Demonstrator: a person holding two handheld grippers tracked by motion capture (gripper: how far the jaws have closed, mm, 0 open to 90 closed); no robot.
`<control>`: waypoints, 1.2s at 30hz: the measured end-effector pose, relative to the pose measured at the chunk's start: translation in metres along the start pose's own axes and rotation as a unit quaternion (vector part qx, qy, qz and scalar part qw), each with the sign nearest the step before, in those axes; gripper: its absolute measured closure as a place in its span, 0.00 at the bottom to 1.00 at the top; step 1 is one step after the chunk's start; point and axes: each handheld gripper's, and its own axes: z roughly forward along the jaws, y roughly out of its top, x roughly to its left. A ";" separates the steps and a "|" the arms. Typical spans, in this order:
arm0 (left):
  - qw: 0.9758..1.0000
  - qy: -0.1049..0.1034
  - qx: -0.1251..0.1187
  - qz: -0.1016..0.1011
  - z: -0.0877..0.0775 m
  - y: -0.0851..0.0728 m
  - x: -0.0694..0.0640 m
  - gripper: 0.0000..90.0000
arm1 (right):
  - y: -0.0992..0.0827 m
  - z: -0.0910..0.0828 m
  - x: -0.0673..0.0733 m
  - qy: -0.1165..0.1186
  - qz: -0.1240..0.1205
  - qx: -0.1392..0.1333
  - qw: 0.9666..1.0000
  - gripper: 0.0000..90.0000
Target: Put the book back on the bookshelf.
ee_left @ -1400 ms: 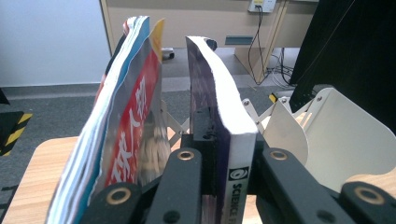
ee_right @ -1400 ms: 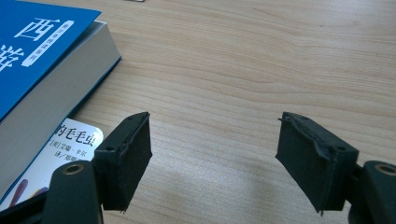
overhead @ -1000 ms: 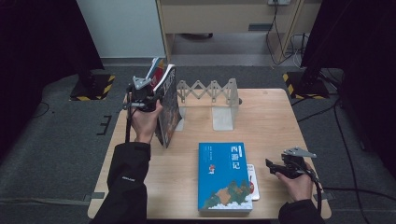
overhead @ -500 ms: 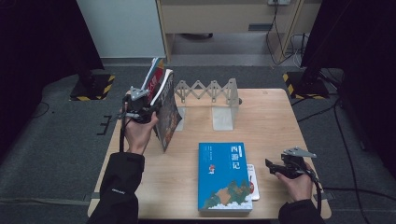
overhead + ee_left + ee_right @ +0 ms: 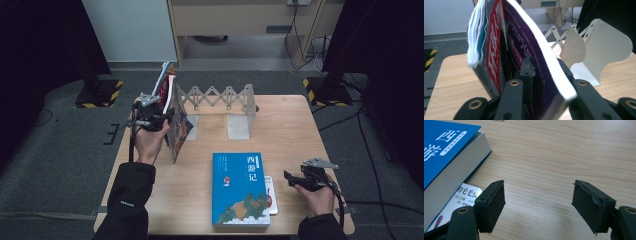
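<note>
Left hand-held gripper at the left edge of the table, jaws just now opening around the upright book, pads close to both covers; pressing or not, cannot tell. Book straight ahead between the jaws, long axis up, leaning, beside the white folding rack. Right hand-held gripper spread and empty, well apart, near the flat blue book.
</note>
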 end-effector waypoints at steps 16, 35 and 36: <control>0.999 0.035 0.021 0.008 0.015 0.022 -0.013 0.73 | 0.000 0.000 -0.001 0.002 0.002 -0.003 1.000 0.29; 0.999 0.029 0.003 -0.013 0.002 0.026 -0.006 0.91 | 0.001 -0.001 -0.001 0.002 0.001 -0.003 1.000 0.29; 1.000 0.026 0.003 -0.013 0.002 0.028 -0.006 0.91 | 0.001 -0.001 -0.001 0.002 0.001 -0.003 1.000 0.29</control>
